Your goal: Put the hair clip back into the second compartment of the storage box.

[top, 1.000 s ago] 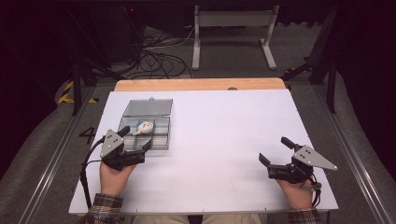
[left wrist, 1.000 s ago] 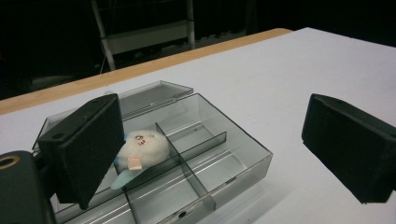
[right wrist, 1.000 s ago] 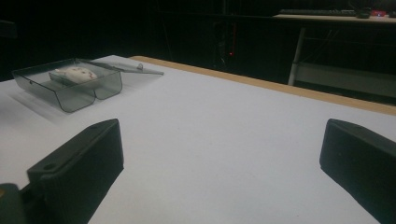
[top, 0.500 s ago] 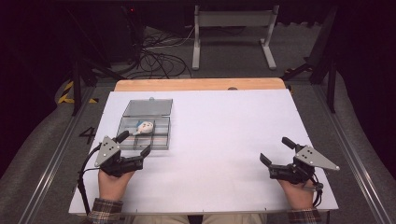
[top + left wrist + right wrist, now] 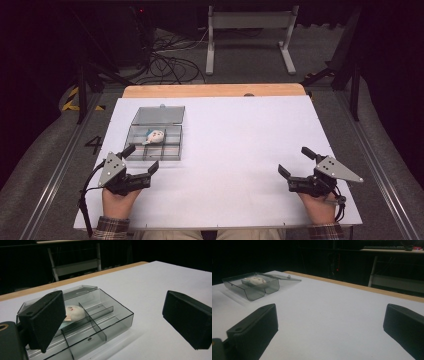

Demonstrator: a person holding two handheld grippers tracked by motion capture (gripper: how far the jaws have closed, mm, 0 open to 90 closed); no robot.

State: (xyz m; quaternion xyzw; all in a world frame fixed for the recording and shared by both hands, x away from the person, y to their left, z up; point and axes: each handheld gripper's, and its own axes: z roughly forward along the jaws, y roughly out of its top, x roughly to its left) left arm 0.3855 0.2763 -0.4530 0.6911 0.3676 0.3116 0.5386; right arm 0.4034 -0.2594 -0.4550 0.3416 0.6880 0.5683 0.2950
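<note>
Both the left gripper (image 5: 141, 159) at lower left and the right gripper (image 5: 296, 161) at lower right rest with jaws spread and empty, while the clear compartment box (image 5: 155, 142), lid back, sits left of centre holding a small white object (image 5: 155, 136).

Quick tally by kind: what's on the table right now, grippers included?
Clear compartment box, lid open: 1
Small white round item in a box compartment: 1
Handheld grippers, left gripper and right gripper, both open and empty: 2
Total: 4
</note>
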